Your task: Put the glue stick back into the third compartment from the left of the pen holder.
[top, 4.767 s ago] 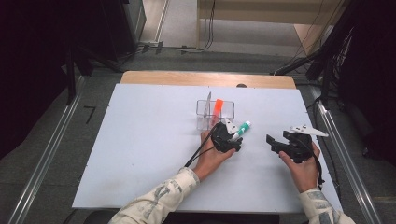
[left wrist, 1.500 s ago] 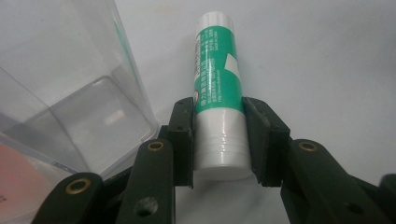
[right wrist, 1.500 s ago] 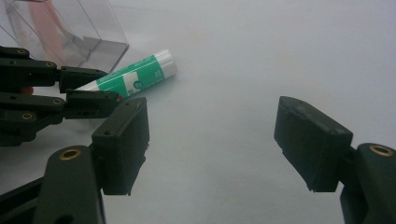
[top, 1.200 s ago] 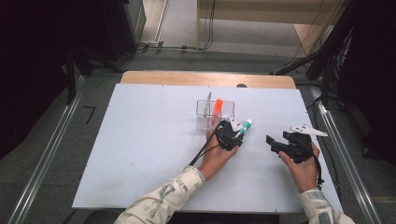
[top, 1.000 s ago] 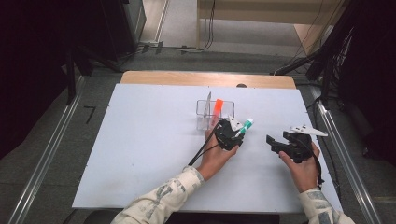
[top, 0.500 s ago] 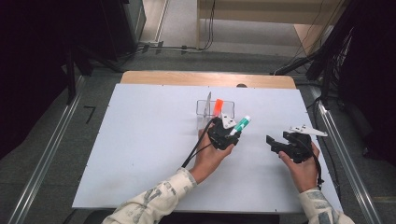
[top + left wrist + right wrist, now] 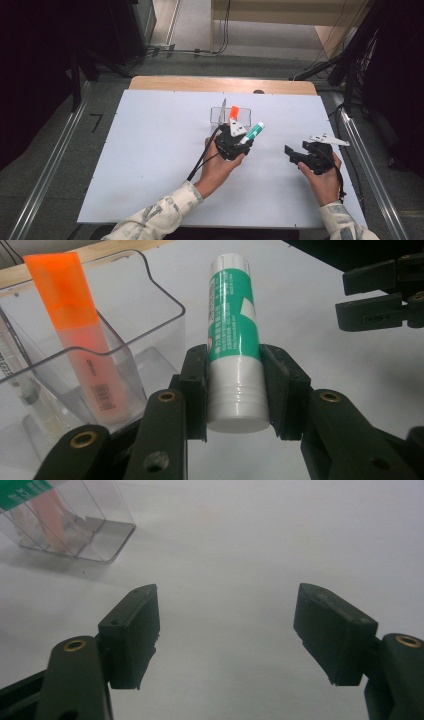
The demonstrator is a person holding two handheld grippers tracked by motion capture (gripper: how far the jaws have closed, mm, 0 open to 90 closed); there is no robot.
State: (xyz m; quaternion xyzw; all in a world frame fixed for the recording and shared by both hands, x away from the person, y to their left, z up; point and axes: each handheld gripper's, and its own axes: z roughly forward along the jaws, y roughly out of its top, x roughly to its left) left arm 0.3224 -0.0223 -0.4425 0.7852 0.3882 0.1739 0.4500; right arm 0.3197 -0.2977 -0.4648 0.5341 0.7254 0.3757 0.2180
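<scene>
My left gripper [image 7: 234, 390] is shut on a green-and-white glue stick [image 7: 232, 335], both pads pressed on its lower half. In the high view that glue stick [image 7: 254, 132] juts up to the right from the left gripper [image 7: 239, 139], just right of a clear plastic organizer [image 7: 218, 114]. An orange highlighter [image 7: 233, 112] stands tilted in that organizer [image 7: 150, 320], where the highlighter [image 7: 75, 330] is close on the left. My right gripper [image 7: 294, 154] rests near the table's right side, and its jaws [image 7: 227, 630] stand wide open over bare white tabletop.
The white table top [image 7: 150, 150] has a wooden strip [image 7: 220, 84] along its far edge. Metal rails [image 7: 45, 170] run along both sides on the floor. A cable [image 7: 200, 162] trails from the left gripper toward the sleeve. The organizer's corner [image 7: 95, 535] lies at the upper left in the right gripper view.
My left gripper has lifted the glue stick and carried it up and slightly left, closer to the organizer. The right gripper has stayed where it was.
</scene>
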